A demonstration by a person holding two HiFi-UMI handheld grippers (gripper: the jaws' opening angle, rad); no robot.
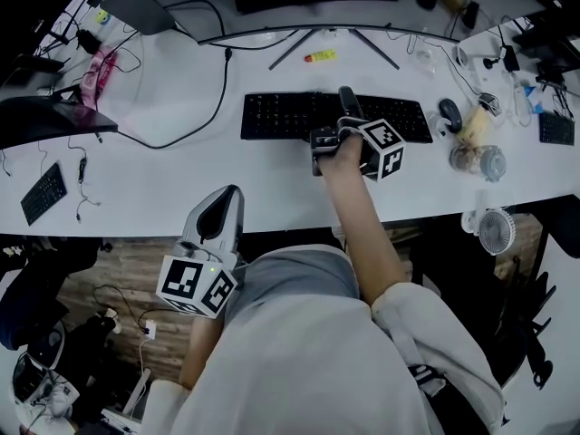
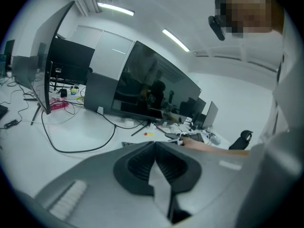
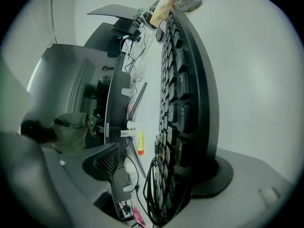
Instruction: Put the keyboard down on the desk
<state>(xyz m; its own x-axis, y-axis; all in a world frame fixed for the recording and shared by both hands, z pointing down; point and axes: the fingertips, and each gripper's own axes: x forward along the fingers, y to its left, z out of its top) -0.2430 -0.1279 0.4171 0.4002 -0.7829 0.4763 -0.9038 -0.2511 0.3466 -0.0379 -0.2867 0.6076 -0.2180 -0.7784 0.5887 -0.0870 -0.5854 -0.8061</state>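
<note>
This is an office: a long white desk (image 1: pixel 272 198) bears a keyboard (image 1: pixel 290 116), a mouse (image 1: pixel 450 114), a fan (image 1: pixel 497 231) and loose cables (image 1: pixel 195 125), with a small keyboard (image 1: pixel 43 193) near its left end. Wide monitors (image 2: pixel 156 87) stand in a row along its far edge, more screens (image 2: pixel 71 61) show further back, and a black chair (image 2: pixel 241 140) stands nearby. Strip lights (image 2: pixel 175 40) run across the plain white ceiling (image 2: pixel 142 13), and the floor (image 1: pixel 136 270) under the desk is wood

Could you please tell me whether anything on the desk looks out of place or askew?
Nothing stands out. The keyboard sits straight, parallel to the front edge of the desk, between the open right tongs. A loose black cable trails nearby, but nothing looks spilled.
</note>
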